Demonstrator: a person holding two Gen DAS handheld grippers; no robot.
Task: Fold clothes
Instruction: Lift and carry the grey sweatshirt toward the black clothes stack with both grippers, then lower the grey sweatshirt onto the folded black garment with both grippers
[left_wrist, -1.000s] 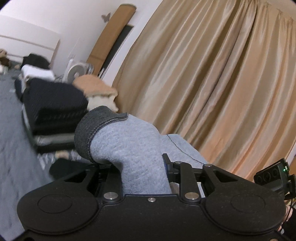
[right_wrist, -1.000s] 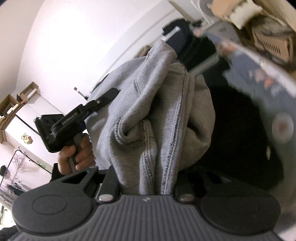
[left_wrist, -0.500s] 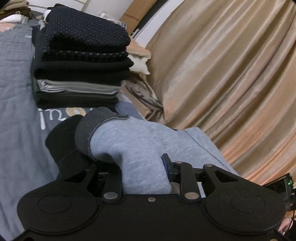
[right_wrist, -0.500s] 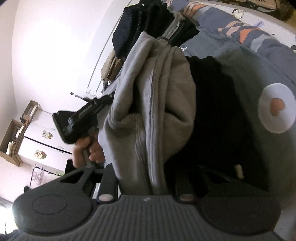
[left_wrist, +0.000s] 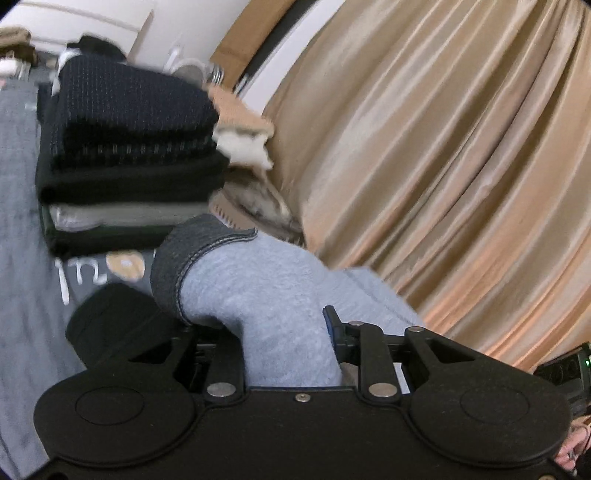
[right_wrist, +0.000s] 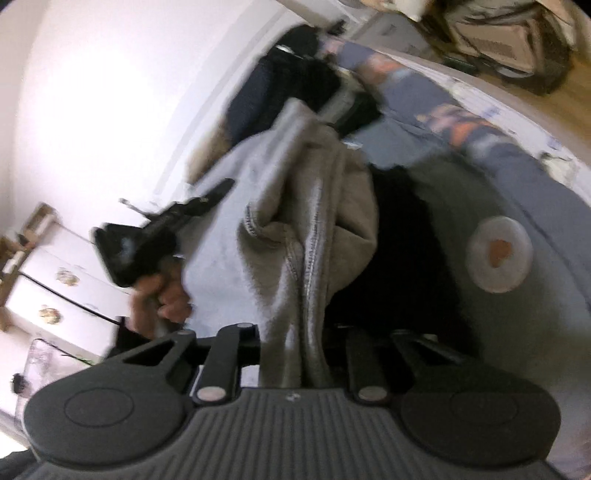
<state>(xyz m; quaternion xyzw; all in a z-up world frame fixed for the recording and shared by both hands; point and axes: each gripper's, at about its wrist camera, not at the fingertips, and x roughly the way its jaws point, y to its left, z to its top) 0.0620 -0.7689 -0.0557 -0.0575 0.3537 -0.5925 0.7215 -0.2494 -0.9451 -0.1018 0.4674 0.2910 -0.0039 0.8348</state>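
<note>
A grey sweatshirt (left_wrist: 266, 295) with a darker ribbed cuff bulges out of my left gripper (left_wrist: 280, 332), which is shut on the fabric, its jaws easing open slightly. In the right wrist view the same sweatshirt (right_wrist: 295, 229) hangs bunched, seams showing, and my right gripper (right_wrist: 295, 350) pinches it with jaws closing. The left gripper (right_wrist: 218, 188) and the hand (right_wrist: 159, 299) that holds it show to the left of the cloth. Both grippers hold the garment just above the grey bedcover (left_wrist: 22, 258).
A stack of folded dark clothes (left_wrist: 129, 155) stands on the bed ahead. A black garment (left_wrist: 107, 325) lies on the cover under the sweatshirt, also visible in the right wrist view (right_wrist: 406, 258). A gold curtain (left_wrist: 443, 166) hangs on the right. White drawers (right_wrist: 55, 288) stand behind.
Both grippers have come down towards the bed with the sweatshirt in them. The folded stack and the black garment now look closer. The grips look unchanged.
</note>
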